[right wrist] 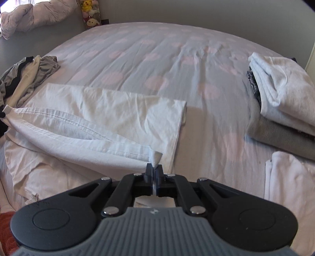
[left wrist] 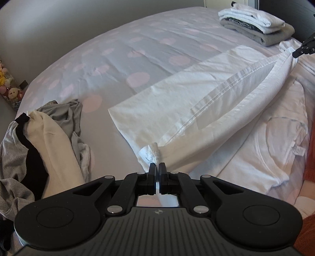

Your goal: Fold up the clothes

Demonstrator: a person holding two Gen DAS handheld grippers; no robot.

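A white T-shirt [left wrist: 196, 102] lies spread on the bed, its hemmed lower part lifted and stretched between both grippers. My left gripper [left wrist: 157, 167] is shut on one bunched corner of the hem. My right gripper [right wrist: 154, 169] is shut on the other corner of the white T-shirt [right wrist: 98, 118]. In the left wrist view the right gripper [left wrist: 299, 52] shows at the far right edge, pinching the cloth. The shirt's collar and label [left wrist: 297, 149] rest flat on the bed below the raised fold.
A pile of unfolded grey, cream and black clothes [left wrist: 39, 137] sits at the bed's left side. A stack of folded clothes [right wrist: 283, 102] stands at the right, with another folded white piece [right wrist: 291, 181] near it. The dotted bedsheet [right wrist: 157, 65] stretches beyond. Plush toys [right wrist: 90, 11] stand by the wall.
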